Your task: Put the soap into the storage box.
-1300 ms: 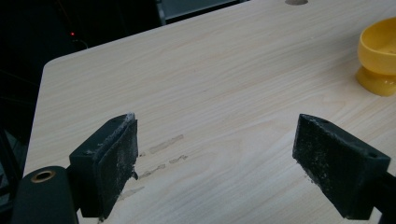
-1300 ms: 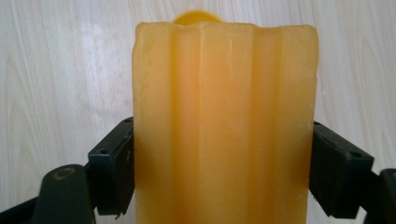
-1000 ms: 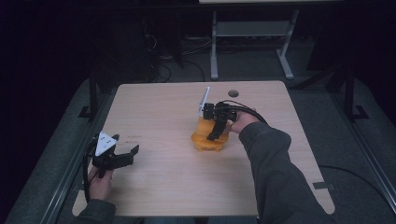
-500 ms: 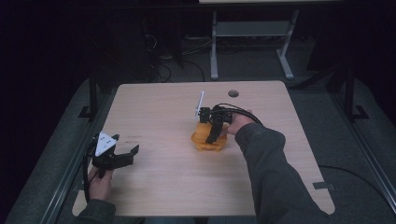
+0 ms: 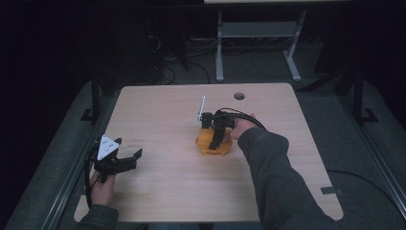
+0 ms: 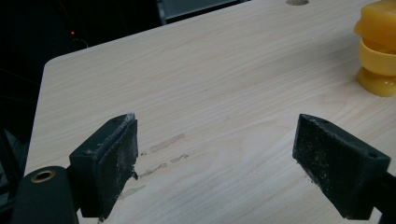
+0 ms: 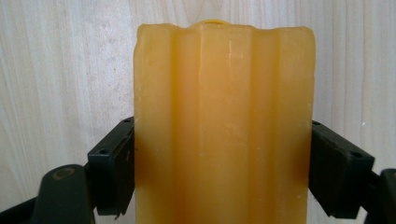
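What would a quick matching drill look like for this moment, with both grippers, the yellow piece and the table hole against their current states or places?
Things:
1. left gripper
2. right gripper
3. yellow block
4. round hole

States or places:
A. near the table's far edge
B. jaws apart, nothing between them
C. ribbed, held from both sides
D. jaws pressed against a yellow piece

Pairs: 1-B, 2-D, 3-C, 4-A
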